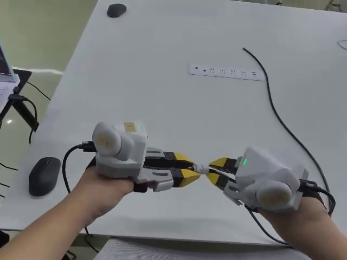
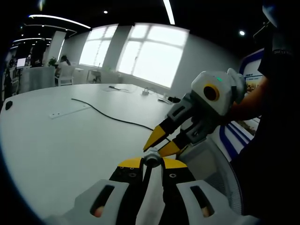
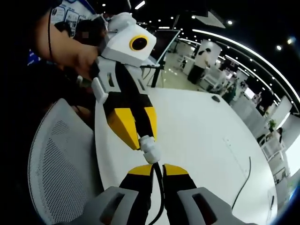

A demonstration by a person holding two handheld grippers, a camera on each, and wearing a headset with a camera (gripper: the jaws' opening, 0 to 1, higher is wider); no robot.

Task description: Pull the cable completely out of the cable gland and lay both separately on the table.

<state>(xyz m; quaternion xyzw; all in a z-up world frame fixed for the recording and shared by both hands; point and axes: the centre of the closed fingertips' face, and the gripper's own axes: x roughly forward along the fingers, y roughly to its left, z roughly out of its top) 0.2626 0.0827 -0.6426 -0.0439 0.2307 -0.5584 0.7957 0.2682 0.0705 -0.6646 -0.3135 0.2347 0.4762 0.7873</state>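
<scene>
Well, two grippers meet tip to tip at 6 o'clock in the head view, over the near edge of the white table (image 1: 162, 97). The left gripper (image 1: 191, 169) comes in from 9 o'clock. Its yellow jaws are squeezed on the little white cable gland (image 1: 202, 169). The right gripper (image 1: 212, 170) comes in from 3 o'clock. In the right gripper view its jaws are almost pressed together, with the thin black cable (image 3: 160, 187) pinched between them. The cable runs up to the gland's bottom end. Both things are held up in the air, not lying on the table.

From the grippers, a white power strip (image 1: 226, 72) lies at 1 o'clock, and a black cord (image 1: 282, 119) curves past it. One black mouse (image 1: 44, 174) sits at 9 o'clock, and another mouse (image 1: 116, 10) is far off at 11 o'clock.

In the left gripper view a blue board (image 2: 248, 70) stands at 3 o'clock. Its writing is too blurry to read. The power strip has no words I can read.
</scene>
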